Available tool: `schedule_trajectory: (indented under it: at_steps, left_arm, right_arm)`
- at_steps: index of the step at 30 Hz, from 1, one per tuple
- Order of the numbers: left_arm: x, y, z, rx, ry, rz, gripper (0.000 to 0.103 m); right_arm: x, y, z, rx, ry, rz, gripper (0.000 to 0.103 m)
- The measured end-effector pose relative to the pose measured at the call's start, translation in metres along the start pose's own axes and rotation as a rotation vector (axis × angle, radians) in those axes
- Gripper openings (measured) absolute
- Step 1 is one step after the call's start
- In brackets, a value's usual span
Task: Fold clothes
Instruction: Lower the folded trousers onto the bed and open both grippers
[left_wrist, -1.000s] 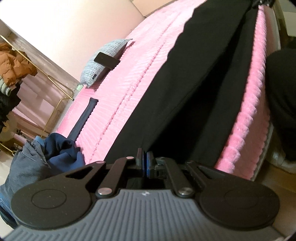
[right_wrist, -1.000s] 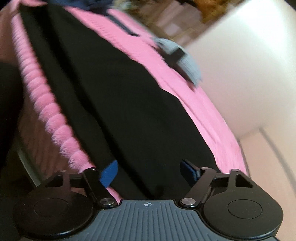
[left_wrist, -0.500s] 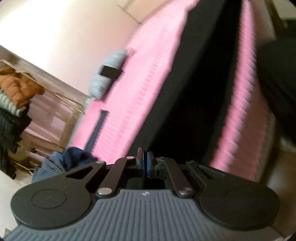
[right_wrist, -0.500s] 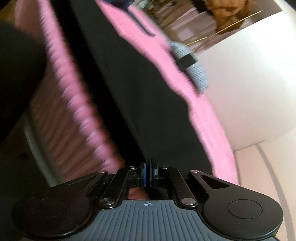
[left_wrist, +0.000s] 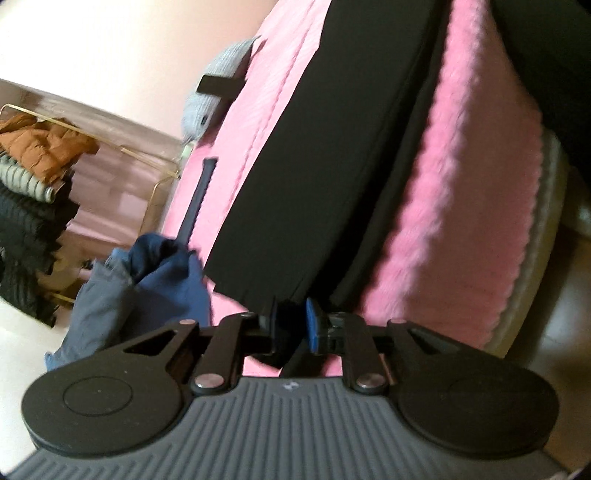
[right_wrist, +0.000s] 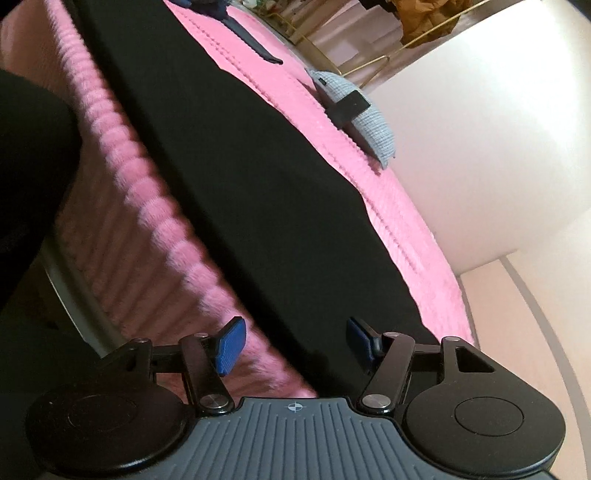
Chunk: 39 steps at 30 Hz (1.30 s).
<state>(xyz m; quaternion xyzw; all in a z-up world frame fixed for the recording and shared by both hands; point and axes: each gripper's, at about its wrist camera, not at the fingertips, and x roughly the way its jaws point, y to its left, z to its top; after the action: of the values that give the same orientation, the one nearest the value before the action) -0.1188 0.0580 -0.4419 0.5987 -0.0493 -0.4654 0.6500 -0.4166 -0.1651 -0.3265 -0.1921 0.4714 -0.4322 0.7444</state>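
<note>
A long black garment (left_wrist: 332, 158) lies stretched along the near side of a pink fluffy bed (left_wrist: 472, 206); it also shows in the right wrist view (right_wrist: 258, 192). My left gripper (left_wrist: 290, 326) is slightly open at the garment's end, with black cloth between its blue pads; the grip looks loosened. My right gripper (right_wrist: 291, 343) is wide open at the garment's other end, its pads on either side of the hem, holding nothing.
A pile of blue clothes (left_wrist: 147, 280) lies at the bed's end. A grey pillow with a dark phone on it (right_wrist: 354, 110) sits on the bed's far side, a dark strap (left_wrist: 197, 199) beside it. A clothes rack (left_wrist: 33, 155) stands by the wall.
My right gripper shut on the garment's end half a second ago and has now opened wide. My left gripper's jaws have parted a little. The garment lies flatter on the bed.
</note>
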Motion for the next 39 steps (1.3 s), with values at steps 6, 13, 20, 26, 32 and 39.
schedule_trajectory:
  at_steps: [6, 13, 20, 26, 32, 39]
  left_arm:
    - [0.016, -0.002, -0.009, 0.049, 0.029, 0.030, 0.000]
    - [-0.017, 0.006, -0.026, -0.009, 0.039, 0.063, 0.000]
    - [-0.008, 0.010, -0.020, 0.051, -0.053, 0.039, 0.027]
    - [0.008, 0.003, -0.016, 0.216, -0.085, -0.082, 0.027]
    - [0.012, -0.007, -0.021, 0.285, -0.088, -0.078, 0.002]
    - [-0.019, -0.015, -0.026, 0.140, -0.065, -0.057, 0.002]
  right_arm:
    - [-0.021, 0.000, 0.020, 0.000, -0.026, -0.013, 0.062]
    - [-0.026, -0.002, 0.047, 0.031, -0.048, -0.007, 0.065]
    - [-0.022, 0.006, 0.080, 0.043, -0.103, 0.008, 0.098]
    - [-0.019, 0.013, 0.091, 0.047, -0.108, 0.014, 0.098]
    - [-0.022, 0.013, 0.091, 0.067, -0.101, 0.017, 0.098]
    - [-0.024, 0.015, 0.092, 0.089, -0.091, 0.050, 0.098]
